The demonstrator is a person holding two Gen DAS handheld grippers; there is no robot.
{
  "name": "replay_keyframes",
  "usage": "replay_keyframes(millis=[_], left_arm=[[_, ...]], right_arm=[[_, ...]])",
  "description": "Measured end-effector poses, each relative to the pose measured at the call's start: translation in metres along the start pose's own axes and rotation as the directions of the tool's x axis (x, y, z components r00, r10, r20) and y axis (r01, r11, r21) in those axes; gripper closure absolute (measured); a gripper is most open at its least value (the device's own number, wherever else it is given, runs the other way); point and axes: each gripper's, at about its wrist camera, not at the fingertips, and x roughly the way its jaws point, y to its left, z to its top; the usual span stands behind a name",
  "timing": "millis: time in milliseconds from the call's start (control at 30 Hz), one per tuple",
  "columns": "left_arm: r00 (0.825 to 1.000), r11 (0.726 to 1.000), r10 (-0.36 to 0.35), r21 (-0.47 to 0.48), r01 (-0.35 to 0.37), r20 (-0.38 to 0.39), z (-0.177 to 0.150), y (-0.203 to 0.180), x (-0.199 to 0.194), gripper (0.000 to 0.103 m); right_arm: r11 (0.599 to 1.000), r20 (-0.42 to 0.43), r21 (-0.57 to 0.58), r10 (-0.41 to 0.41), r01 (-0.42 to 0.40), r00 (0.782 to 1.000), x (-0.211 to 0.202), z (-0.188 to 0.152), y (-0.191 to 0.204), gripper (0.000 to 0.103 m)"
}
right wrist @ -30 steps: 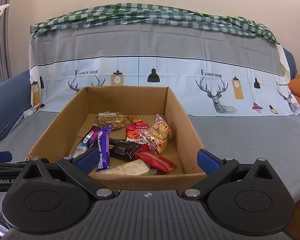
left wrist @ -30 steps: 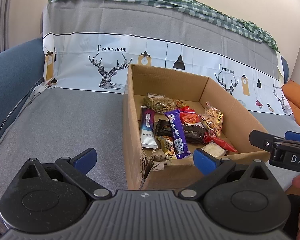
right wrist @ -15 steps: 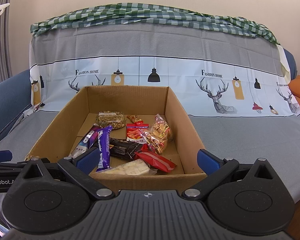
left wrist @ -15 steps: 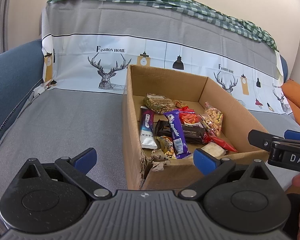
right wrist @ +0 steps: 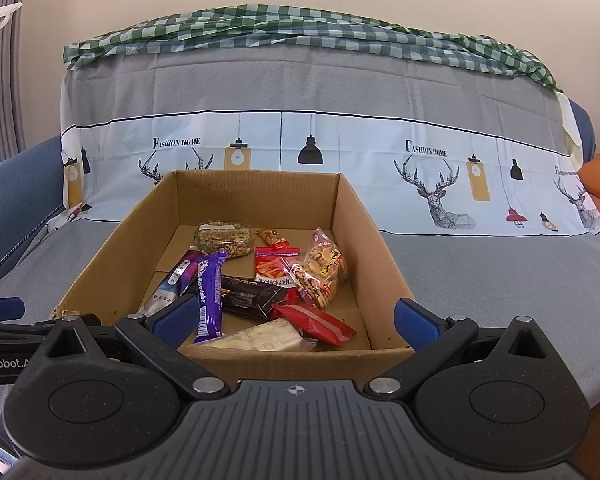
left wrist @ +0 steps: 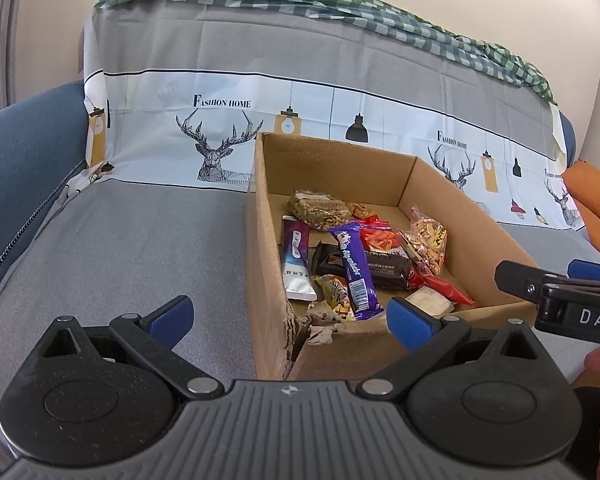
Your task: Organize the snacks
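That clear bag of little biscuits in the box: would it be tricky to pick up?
Probably a bit. The clear biscuit bag looks loosely filled, so it would likely sag and shift when pinched. Its film looks glossy, perhaps slippery. The biscuits could crack under a hard squeeze.

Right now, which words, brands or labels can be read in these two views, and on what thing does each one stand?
"FASHION HOME": printed on the sofa cover, above the deer heads, several times.
"DAS", cut off by the frame edge: on the right gripper's body.
"enRobot.A", cut off: on the left gripper's body.
White brand lettering on the purple snack bar: too blurred to read surely.
Print on the other wrappers in the cardboard box: too small.
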Motion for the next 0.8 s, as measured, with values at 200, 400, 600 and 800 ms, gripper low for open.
replay_keyframes(millis=[200, 400, 600, 800], left_arm=[[1.0, 1.0, -0.003, -0.002, 0.003, -0.002, 0.001, 0.0, 0.002, 0.0], [1.0, 1.0, -0.006, -0.009, 0.006, -0.008, 0.002, 0.0, 0.006, 0.0], [1.0, 1.0, -0.008, -0.005, 0.008, -0.018, 0.0, -0.002, 0.009, 0.0], [1.0, 1.0, -0.024, -0.002, 0.024, 0.002, 0.001, -0.002, 0.005, 0.0]], right_arm=[[1.0, -0.003, 0.003, 0.002, -0.002, 1.0, 0.001, 0.0, -0.001, 0.001], [1.0, -0.007, 0.001, 0.006, -0.006, 1.0, 0.006, 0.001, -0.005, 0.001], [1.0, -0.006, 0.021, 0.014, -0.014, 1.0, 0.008, 0.001, -0.012, 0.001], [0.999, 0.011, 0.033, 0.013, -0.014, 1.0, 0.006, 0.002, -0.016, 0.001]])
